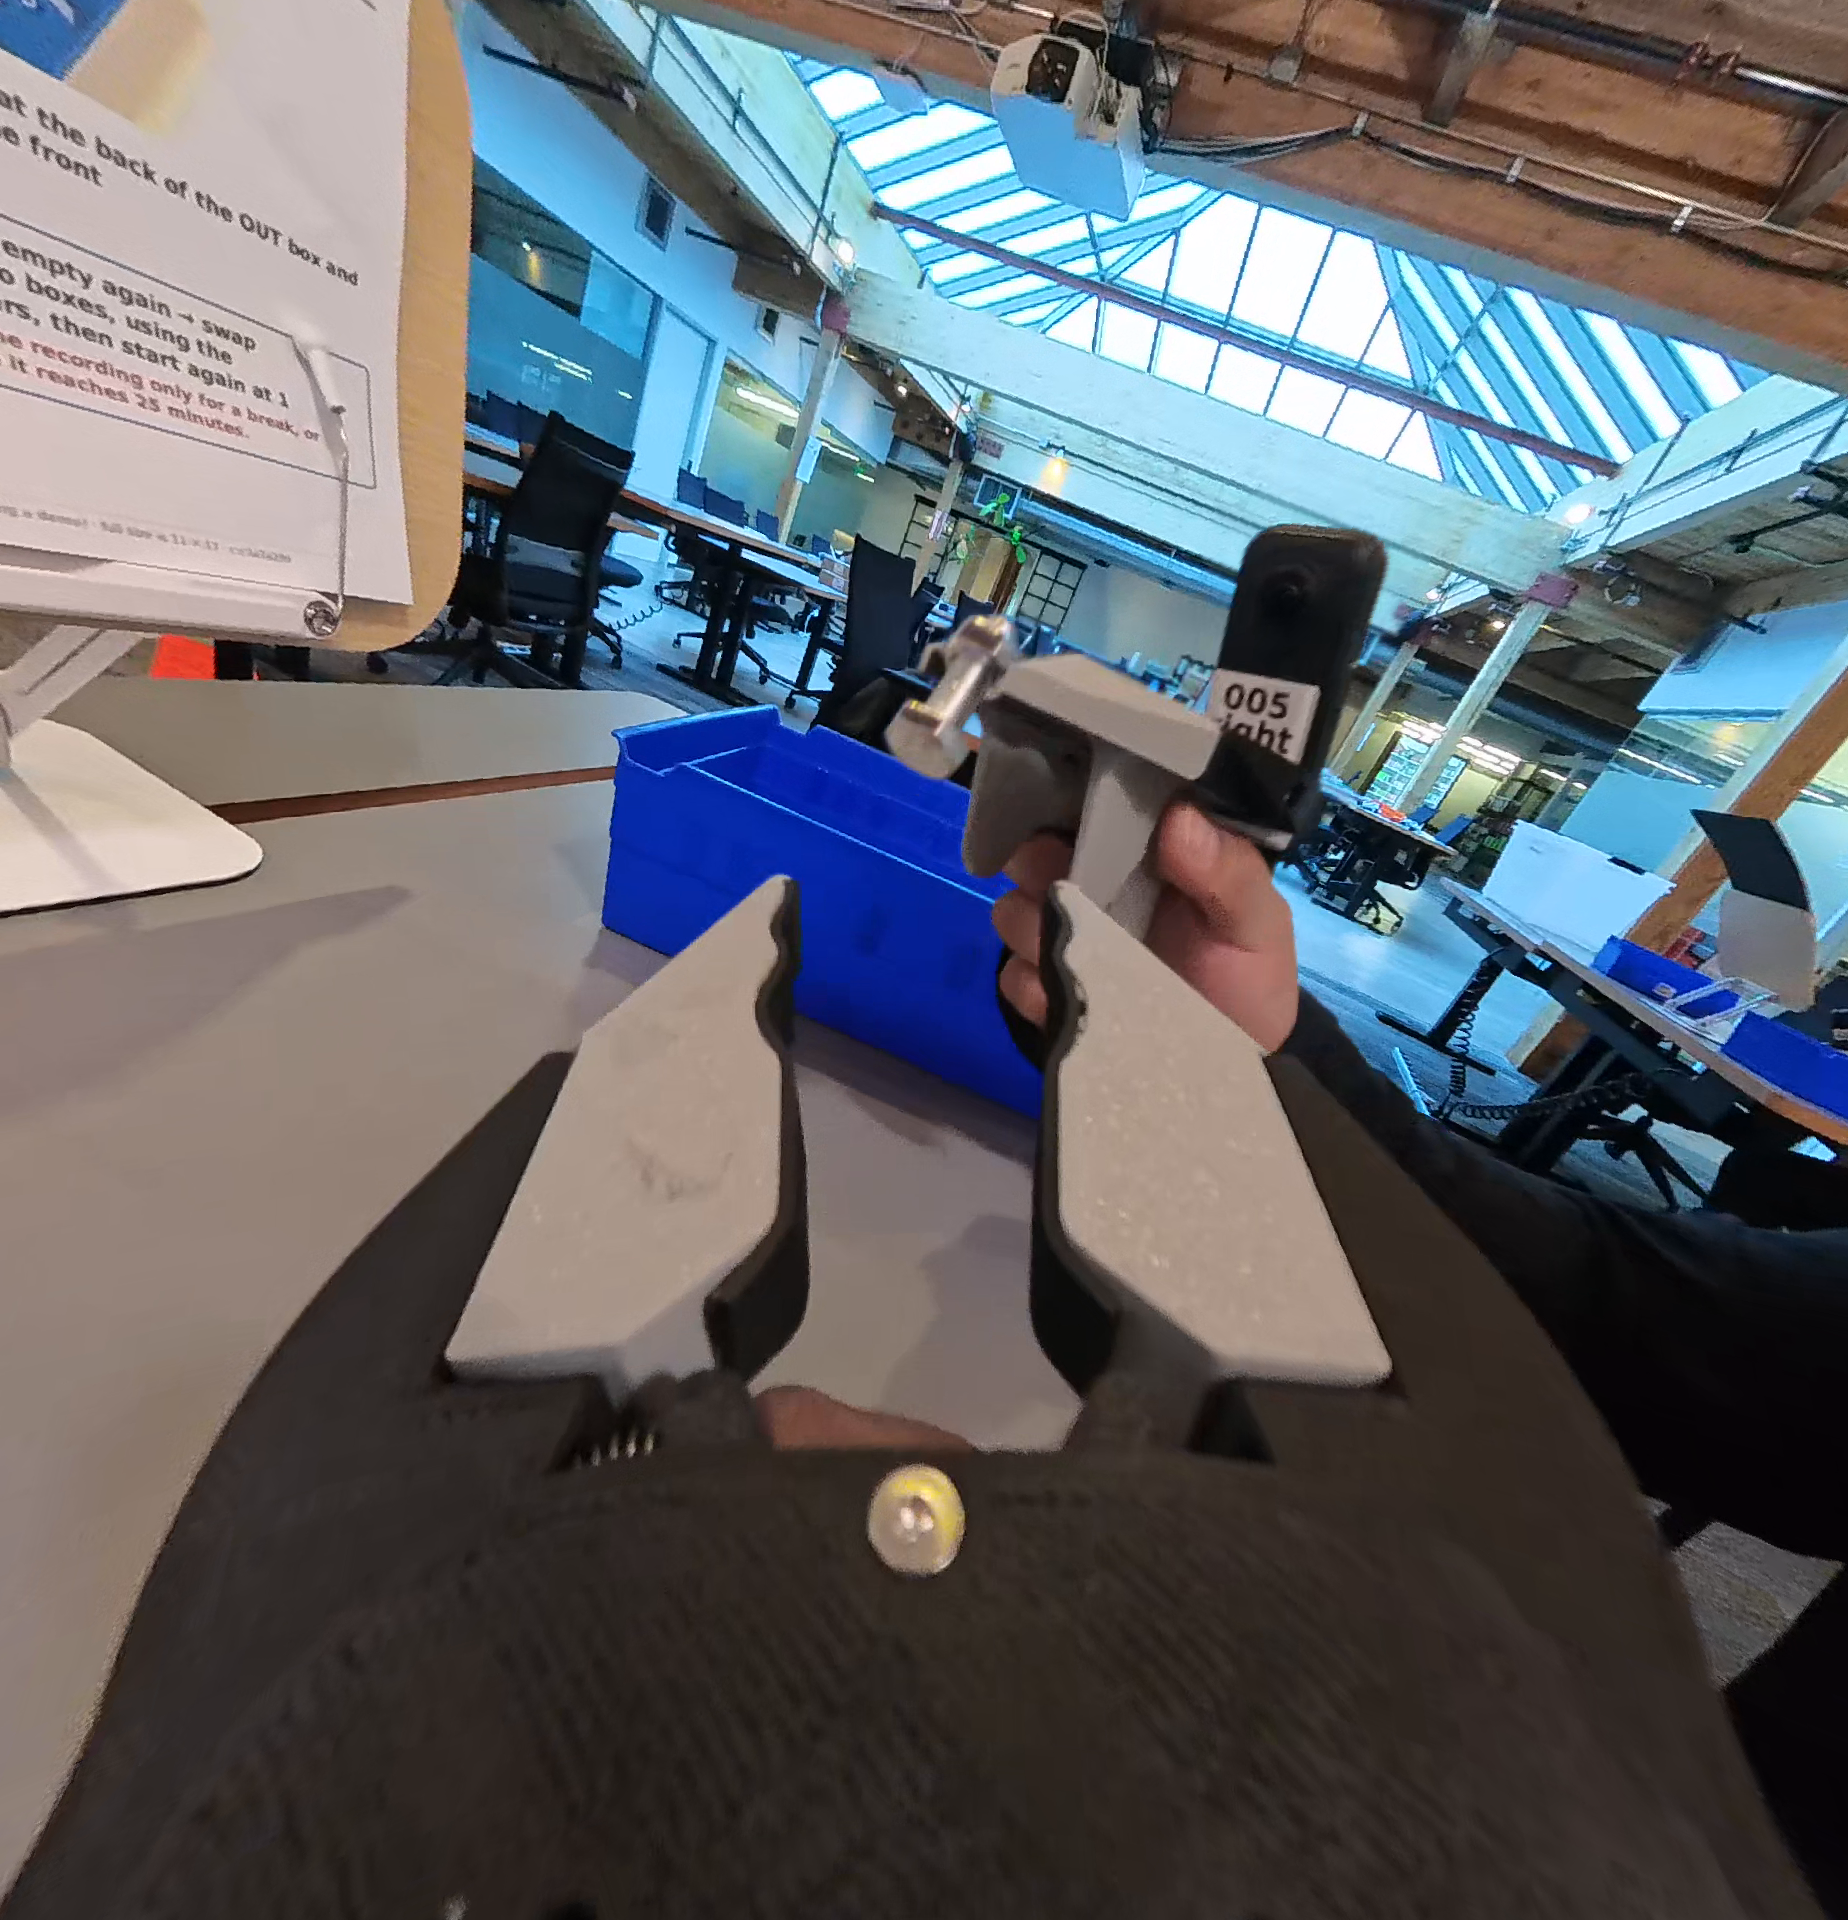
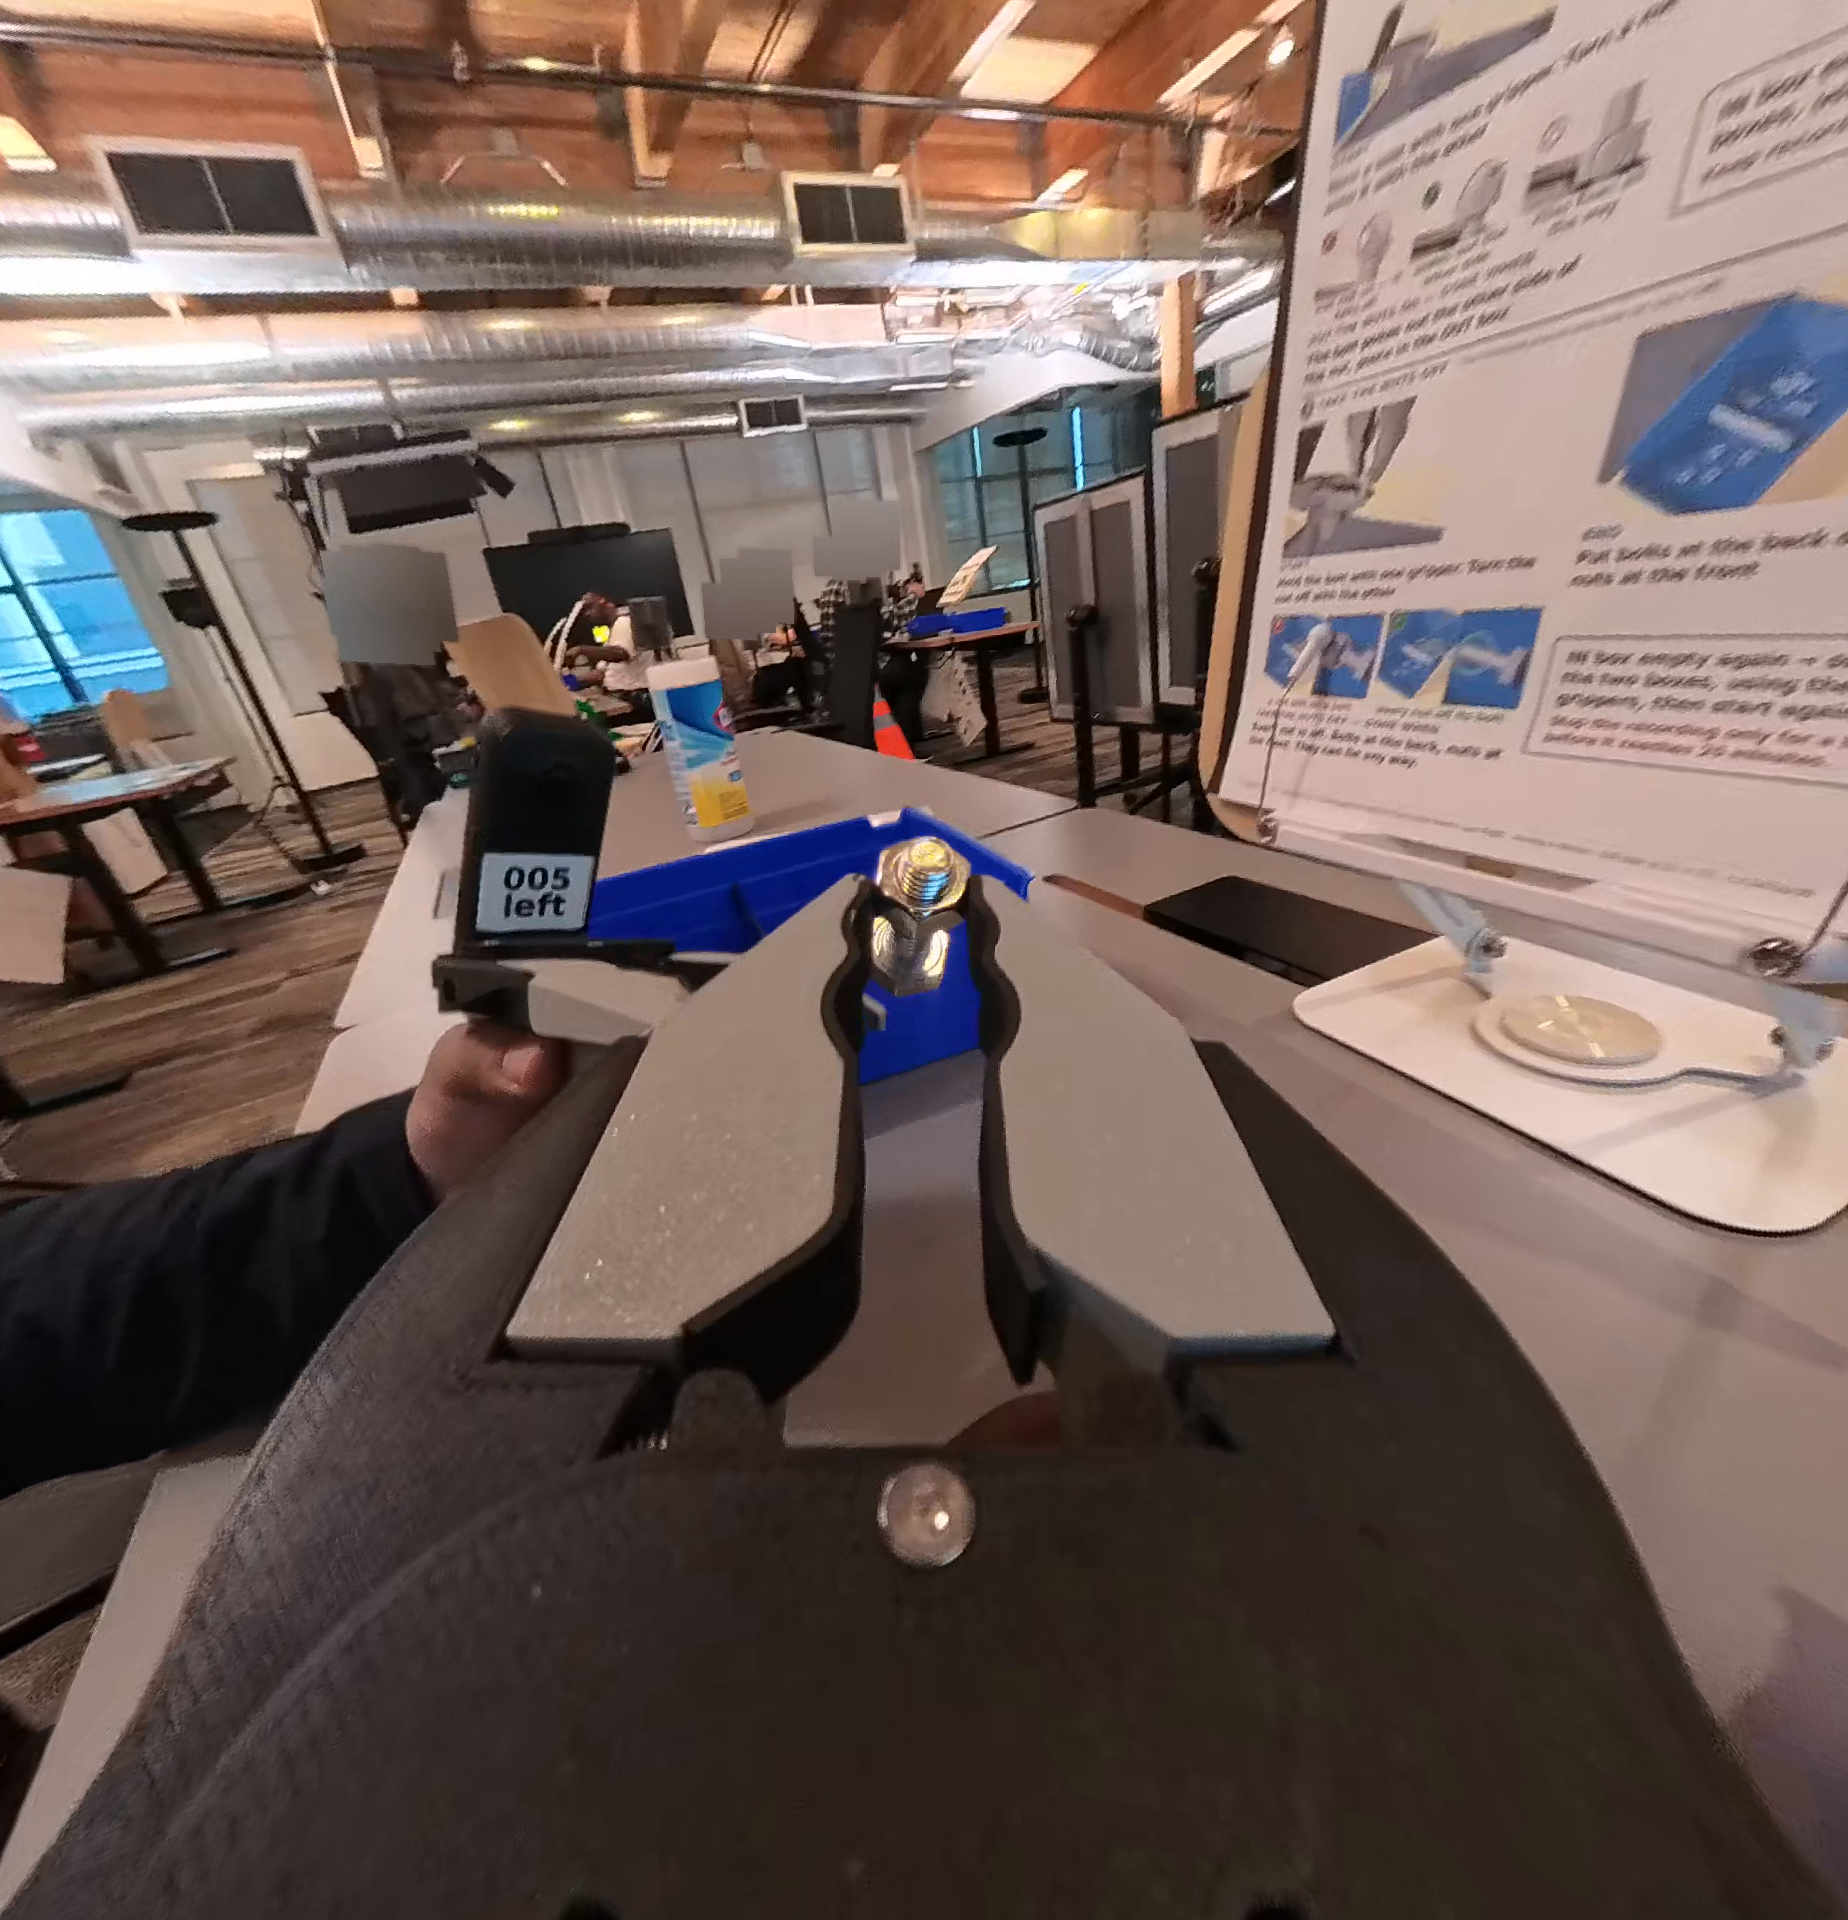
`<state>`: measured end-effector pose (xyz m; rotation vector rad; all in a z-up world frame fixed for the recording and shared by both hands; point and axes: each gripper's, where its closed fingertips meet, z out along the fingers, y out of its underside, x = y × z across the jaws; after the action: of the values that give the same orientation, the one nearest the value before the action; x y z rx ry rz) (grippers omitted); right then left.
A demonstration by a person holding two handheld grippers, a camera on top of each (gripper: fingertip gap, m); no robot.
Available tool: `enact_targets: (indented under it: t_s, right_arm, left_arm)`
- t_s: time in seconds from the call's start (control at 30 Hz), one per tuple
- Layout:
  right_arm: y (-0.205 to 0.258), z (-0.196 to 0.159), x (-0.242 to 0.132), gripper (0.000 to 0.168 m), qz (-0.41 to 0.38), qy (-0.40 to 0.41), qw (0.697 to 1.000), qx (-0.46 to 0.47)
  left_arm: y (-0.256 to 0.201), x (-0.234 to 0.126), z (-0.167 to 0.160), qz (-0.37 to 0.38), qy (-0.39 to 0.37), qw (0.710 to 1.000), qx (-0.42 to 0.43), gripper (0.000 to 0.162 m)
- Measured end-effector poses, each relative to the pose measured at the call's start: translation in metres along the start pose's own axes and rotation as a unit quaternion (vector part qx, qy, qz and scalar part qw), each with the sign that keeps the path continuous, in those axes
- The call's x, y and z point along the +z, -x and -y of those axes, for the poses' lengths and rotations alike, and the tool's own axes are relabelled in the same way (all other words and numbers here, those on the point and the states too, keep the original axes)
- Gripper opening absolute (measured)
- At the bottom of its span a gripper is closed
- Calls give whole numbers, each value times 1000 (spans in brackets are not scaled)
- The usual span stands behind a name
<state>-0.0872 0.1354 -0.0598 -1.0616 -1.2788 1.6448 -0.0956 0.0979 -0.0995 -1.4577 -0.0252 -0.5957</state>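
Between the jaws of the right gripper (image 2: 915, 925), a steel bolt with a hex nut (image 2: 912, 935) sits clamped, its threaded end pointing up, raised above a blue plastic bin (image 2: 691, 899) on the grey bench (image 2: 1522, 1247). Beside it, the left gripper (image 1: 915, 945) hovers with jaws apart and empty, just short of the hand (image 1: 1200, 925) gripping the other tool. Behind them stands a white document stand (image 2: 1585, 1049) carrying an instruction sheet (image 2: 1626, 416); a wipes canister (image 2: 700, 748) stands beyond the bin.
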Motion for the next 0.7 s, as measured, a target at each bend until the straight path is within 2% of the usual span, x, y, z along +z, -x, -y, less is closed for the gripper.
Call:
enact_targets:
  t_s: [0.27,0.43,0.57,0.7]
  right_arm:
    - [-24,45,-33,14,-112,-37,990,-73]
    - [-43,68,-63,14,-165,-46,982,-79]
    - [-82,59,-91,15,-233,26,968,-88]
    - [-136,35,-133,14,-347,131,921,-118]
  left_arm:
    - [0,4,-8,4,16,1000,4,41]
    - [1,5,-10,5,19,1000,2,39]
    - [2,6,-14,8,25,1000,5,38]
    - [3,8,-19,9,33,999,5,37]
